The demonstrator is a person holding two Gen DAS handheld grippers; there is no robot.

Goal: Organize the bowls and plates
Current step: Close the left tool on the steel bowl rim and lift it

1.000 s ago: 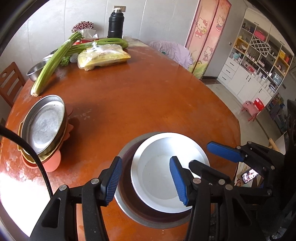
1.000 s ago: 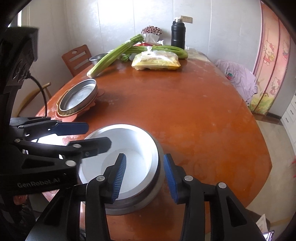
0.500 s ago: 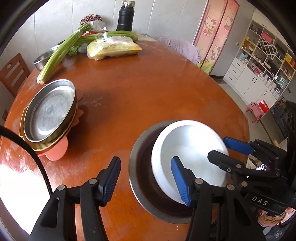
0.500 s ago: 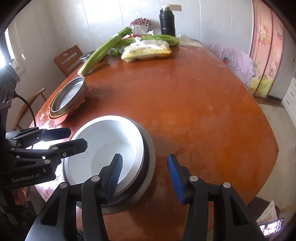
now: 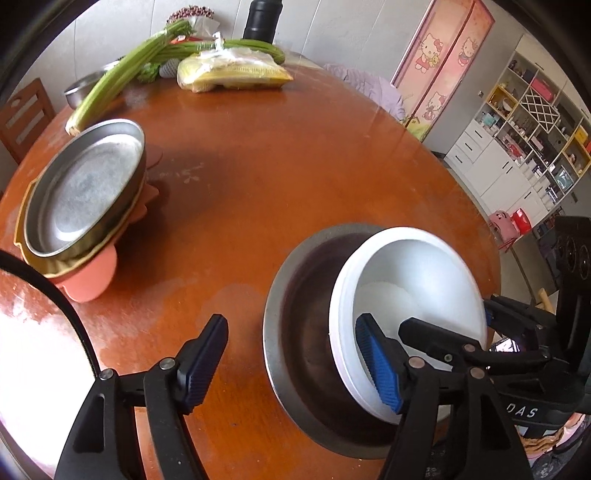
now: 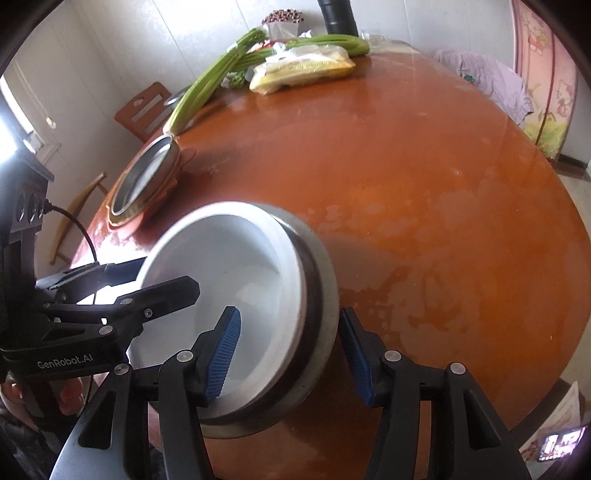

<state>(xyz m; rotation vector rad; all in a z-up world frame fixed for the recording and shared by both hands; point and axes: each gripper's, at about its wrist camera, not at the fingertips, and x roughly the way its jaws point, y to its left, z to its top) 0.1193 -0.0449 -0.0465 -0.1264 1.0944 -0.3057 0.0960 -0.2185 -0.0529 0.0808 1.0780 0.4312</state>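
Note:
A white bowl (image 5: 413, 269) (image 6: 221, 258) lies tilted inside a wider steel bowl (image 5: 291, 332) (image 6: 327, 291) near the front edge of the round wooden table (image 5: 295, 166). My left gripper (image 5: 291, 363) straddles the left rims of both bowls. Its jaws are opening: one pad is inside the white bowl, the other over bare table, clear of the steel. My right gripper (image 6: 290, 354) straddles the right rims. Its jaws are opening too, and no pad visibly presses. A steel plate (image 5: 85, 188) (image 6: 144, 177) tops a yellow and a pink plate at the left.
At the far side lie celery stalks (image 5: 122, 77), a yellow bag (image 5: 232, 72), a black flask (image 5: 262, 18) and a small steel bowl (image 5: 79, 88). A wooden chair (image 6: 144, 107) stands beyond the table. A black cable (image 5: 55, 291) crosses the left wrist view.
Both grippers have sunk toward the table with the nested bowls, and their jaws have spread wider. The white bowl now leans to one side in the steel bowl.

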